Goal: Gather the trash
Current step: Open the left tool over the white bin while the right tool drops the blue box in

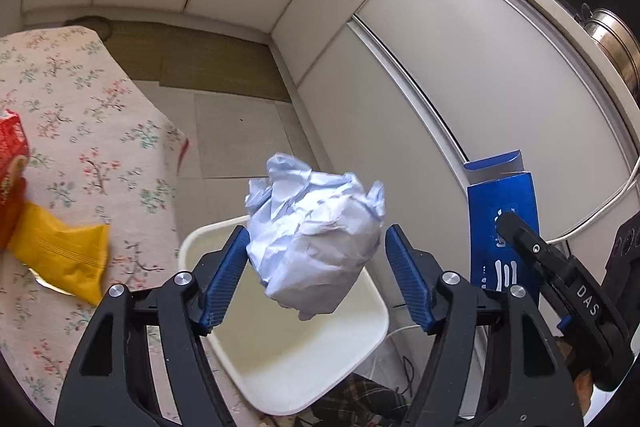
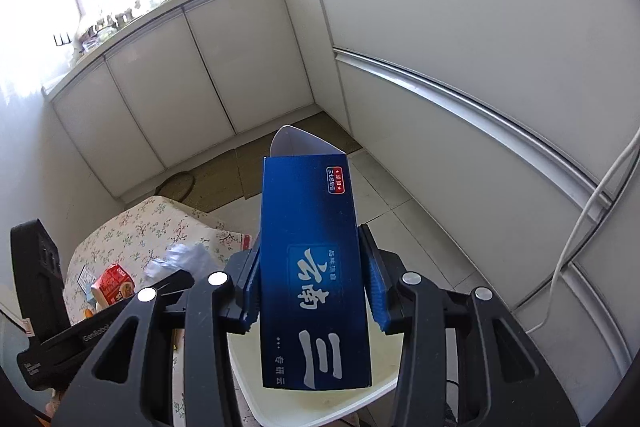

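A crumpled white paper ball (image 1: pixel 316 235) sits between the blue pads of my left gripper (image 1: pixel 316 233), directly over a white bin (image 1: pixel 280 363). The left pad touches the ball, but a clear gap separates it from the right pad, so the jaws stand open. My right gripper (image 2: pixel 310 239) is shut on a tall blue box (image 2: pixel 312 251) with white lettering and an open top flap. It holds the box upright above the same bin (image 2: pixel 316 407). The left wrist view also shows this box (image 1: pixel 500 203) to the right of the ball.
To the left stands a table with a floral cloth (image 1: pixel 80 115), bearing a yellow packet (image 1: pixel 60 251) and a red packet (image 1: pixel 10 147). White cabinets (image 1: pixel 440 67) line the back and right. A white cable (image 2: pixel 580 227) hangs along the right cabinet.
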A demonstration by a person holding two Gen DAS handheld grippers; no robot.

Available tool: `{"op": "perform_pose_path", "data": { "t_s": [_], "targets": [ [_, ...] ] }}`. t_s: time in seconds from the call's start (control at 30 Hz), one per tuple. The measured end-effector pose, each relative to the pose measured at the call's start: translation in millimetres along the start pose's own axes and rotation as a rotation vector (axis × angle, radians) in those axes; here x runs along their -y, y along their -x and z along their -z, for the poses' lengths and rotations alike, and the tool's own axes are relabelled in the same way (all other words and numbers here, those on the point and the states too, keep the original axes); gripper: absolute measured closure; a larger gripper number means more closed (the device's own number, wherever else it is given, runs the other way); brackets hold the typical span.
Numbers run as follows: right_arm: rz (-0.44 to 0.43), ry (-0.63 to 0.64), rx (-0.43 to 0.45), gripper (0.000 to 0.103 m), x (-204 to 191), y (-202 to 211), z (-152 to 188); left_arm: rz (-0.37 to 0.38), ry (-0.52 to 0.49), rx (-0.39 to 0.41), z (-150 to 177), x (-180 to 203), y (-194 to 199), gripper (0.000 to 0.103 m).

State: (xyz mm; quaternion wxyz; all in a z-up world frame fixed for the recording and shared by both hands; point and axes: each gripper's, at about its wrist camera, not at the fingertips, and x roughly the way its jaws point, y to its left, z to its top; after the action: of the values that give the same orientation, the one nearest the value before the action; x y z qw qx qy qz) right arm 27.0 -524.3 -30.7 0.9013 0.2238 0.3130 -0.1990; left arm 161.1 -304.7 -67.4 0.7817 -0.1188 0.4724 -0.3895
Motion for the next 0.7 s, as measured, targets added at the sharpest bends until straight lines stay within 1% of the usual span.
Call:
{"op": "perform_pose_path", "data": {
  "t_s": [0.03,0.07,0.1,0.17,0.2,0.33,0.4,0.47,0.53,0.6,0.7],
  "targets": [
    [0.000,-0.018,0.000,0.061,4.6,0.1,-1.0,0.018,0.016,-0.010,-1.9,0.6,-4.5,0.029],
    [0.000,-0.030,0.000,0.061,9.1,1.5,0.1,0.031,0.037,-0.015,-3.6,0.4,-7.0,0.020],
    [0.001,-0.036,0.000,0.061,11.6,2.4,0.5,0.036,0.052,-0.011,-5.6,0.7,-6.0,0.014],
    [0.002,-0.033,-0.003,0.061,14.1,3.0,1.9,0.038,0.059,0.003,-6.2,0.7,-2.1,0.013],
    [0.002,-0.026,-0.005,0.060,12.1,1.6,1.4,0.023,0.048,0.008,-5.4,1.2,-0.3,0.013],
    [0.004,-0.001,-0.011,0.059,3.8,0.3,2.0,-0.084,0.004,0.047,0.0,-0.7,17.8,0.013],
    [0.008,0.014,-0.015,0.059,0.4,-0.8,3.1,-0.151,-0.032,0.072,2.6,-2.3,24.7,0.013],
    [0.018,0.027,-0.020,0.059,-4.5,-3.7,1.8,-0.218,-0.073,0.105,8.8,-1.7,35.5,0.013],
    [0.034,0.042,-0.031,0.059,-8.4,-7.0,4.5,-0.266,-0.092,0.130,12.3,-3.1,44.7,0.012],
    [0.047,0.053,-0.053,0.059,-11.0,-12.1,7.0,-0.289,-0.094,0.148,17.7,-7.8,53.0,0.012],
    [0.063,0.068,-0.085,0.059,-14.3,-18.9,11.2,-0.305,-0.084,0.152,19.9,-16.1,60.9,0.012]
  ]
}}
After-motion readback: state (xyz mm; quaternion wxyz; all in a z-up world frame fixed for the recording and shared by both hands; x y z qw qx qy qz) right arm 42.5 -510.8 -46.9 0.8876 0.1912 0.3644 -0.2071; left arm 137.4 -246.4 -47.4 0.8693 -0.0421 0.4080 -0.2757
